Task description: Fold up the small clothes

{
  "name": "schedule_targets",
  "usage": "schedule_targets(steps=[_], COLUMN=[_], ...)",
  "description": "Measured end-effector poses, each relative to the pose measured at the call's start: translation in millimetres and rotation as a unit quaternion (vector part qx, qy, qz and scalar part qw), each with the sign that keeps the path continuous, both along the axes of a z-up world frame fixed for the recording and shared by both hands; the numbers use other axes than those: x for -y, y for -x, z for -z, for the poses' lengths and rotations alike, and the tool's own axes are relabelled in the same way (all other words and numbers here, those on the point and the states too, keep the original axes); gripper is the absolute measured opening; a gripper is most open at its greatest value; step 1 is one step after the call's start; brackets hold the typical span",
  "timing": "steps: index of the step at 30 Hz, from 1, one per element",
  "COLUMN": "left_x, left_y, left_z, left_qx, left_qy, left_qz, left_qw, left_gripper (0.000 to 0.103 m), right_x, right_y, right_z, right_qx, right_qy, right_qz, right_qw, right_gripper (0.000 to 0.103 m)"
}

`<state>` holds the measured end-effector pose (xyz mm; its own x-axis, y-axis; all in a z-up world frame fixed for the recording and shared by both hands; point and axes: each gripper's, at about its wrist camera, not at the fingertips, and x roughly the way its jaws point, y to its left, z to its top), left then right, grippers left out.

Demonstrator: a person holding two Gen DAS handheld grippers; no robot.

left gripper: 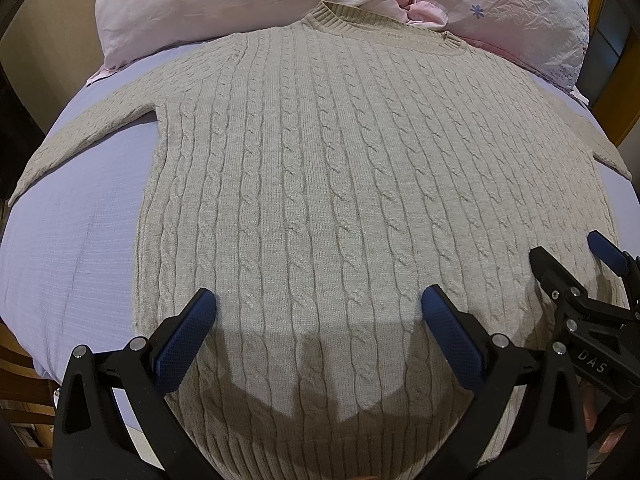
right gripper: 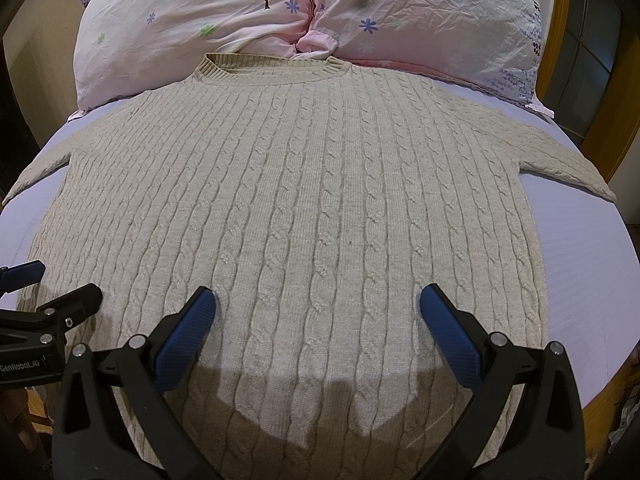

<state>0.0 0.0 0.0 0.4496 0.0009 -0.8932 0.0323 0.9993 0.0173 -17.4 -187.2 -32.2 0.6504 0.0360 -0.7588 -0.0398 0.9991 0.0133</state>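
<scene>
A beige cable-knit sweater [left gripper: 340,184] lies flat and spread out on a lavender bed sheet [left gripper: 80,240], collar at the far side and both sleeves stretched out sideways. It also fills the right wrist view [right gripper: 312,208]. My left gripper [left gripper: 318,304] is open and empty, hovering over the sweater's lower left part. My right gripper [right gripper: 318,304] is open and empty over the lower right part. The right gripper also shows at the right edge of the left wrist view [left gripper: 572,256]. The left gripper shows at the left edge of the right wrist view [right gripper: 60,284].
Two pink flowered pillows [right gripper: 192,28] [right gripper: 432,28] lie at the head of the bed, just beyond the collar. The lavender sheet [right gripper: 592,264] shows on both sides of the sweater. A wooden frame [right gripper: 612,136] stands at the far right.
</scene>
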Motion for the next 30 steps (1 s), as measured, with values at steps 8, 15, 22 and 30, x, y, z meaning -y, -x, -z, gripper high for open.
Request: schedule_targets(steps=[8, 15, 22, 30], left_x=[0.0, 1.4, -0.4, -33.7], left_y=[0.0, -1.0, 1.8, -10.1], left_z=[0.0, 3.1, -0.3, -25.8], left_qx=[0.0, -0.004, 0.018, 0.084], left_qy=[0.0, -0.001, -0.004, 0.112], left_qz=[0.0, 0.001, 0.025, 0.055], left_qw=[1.0, 1.0, 0.9995, 0.9885], left_gripper=[0.102, 0.102, 0.102, 0.102], right_x=[0.3, -0.8, 76.3, 349.9], right_y=[-0.6, -4.4, -14.2, -41.9], right_z=[-0.1, -14.4, -58.3, -70.5], right_qx=[-0.002, -0.002, 0.073, 0.091], right_qy=[0.0, 0.001, -0.093, -0.267], right_qz=[0.0, -0.001, 0.025, 0.349], right_qw=[1.0, 1.0, 0.993, 0.894], right_gripper=[0.101, 0.101, 0.101, 0.06])
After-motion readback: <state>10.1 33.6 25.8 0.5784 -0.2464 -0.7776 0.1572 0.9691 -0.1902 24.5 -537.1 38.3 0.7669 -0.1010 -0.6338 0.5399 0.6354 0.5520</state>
